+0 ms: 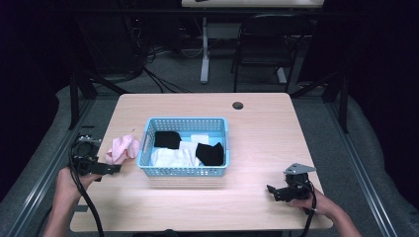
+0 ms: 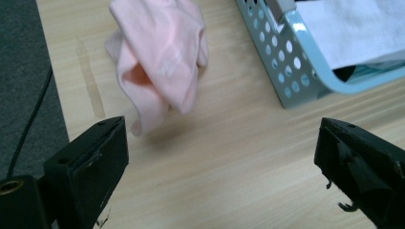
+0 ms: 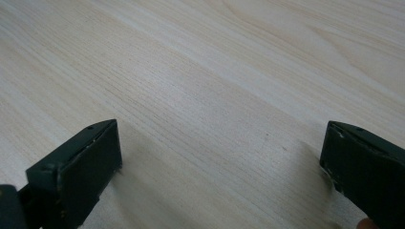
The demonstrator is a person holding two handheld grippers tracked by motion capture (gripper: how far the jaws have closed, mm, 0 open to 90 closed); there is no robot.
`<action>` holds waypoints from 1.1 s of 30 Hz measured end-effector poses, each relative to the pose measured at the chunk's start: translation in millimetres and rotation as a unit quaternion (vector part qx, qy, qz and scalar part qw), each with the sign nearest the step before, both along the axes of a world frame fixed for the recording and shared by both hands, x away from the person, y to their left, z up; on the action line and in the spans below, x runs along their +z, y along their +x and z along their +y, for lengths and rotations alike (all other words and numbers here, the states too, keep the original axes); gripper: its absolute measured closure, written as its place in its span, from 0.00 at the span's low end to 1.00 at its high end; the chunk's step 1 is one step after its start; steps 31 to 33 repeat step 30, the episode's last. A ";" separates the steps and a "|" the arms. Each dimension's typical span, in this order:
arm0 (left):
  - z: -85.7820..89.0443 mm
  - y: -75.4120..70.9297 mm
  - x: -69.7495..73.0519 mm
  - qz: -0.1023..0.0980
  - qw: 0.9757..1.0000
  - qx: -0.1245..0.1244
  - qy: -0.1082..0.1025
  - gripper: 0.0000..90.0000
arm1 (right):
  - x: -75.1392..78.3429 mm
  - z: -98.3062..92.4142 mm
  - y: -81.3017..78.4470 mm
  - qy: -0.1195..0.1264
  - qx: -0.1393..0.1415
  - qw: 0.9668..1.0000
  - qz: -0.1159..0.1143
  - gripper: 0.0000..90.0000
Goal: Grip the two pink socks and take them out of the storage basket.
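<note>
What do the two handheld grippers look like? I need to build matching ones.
Both are black. The left gripper has blocky, scuffed jaws and a black cable trailing along the forearm. The right gripper has the same blocky jaws, a grey three-cornered plate on top and its own black cable. No sleeves show on the forearms.

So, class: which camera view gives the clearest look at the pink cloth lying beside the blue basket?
The left gripper view: the pink cloth lies crumpled on the table just ahead of the open jaws, folds plain to see. The high view shows it small, left of the basket. The right gripper view looks at bare wood.
</note>
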State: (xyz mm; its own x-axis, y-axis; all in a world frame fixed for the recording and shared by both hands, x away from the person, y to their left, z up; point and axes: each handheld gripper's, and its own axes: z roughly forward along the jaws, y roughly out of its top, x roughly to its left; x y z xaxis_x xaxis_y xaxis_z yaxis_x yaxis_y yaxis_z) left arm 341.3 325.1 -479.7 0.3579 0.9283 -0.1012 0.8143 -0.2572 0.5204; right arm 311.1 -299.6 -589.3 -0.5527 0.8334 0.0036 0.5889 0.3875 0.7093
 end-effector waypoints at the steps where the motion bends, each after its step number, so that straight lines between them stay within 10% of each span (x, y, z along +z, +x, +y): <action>1: 0.3 -2.5 -3.5 0.001 1.000 0.002 -0.002 0.04 | -0.2 0.1 0.1 0.001 0.000 1.000 -0.001 0.00; 23: 0.5 -18.9 -74.1 0.019 1.000 0.013 0.016 0.00 | 0.1 0.1 -0.2 -0.001 -0.001 1.000 0.000 0.00; 33: 6.1 -16.7 -76.8 0.012 0.999 0.026 0.022 0.00 | -0.1 0.2 -0.1 0.001 -0.001 1.000 -0.001 0.00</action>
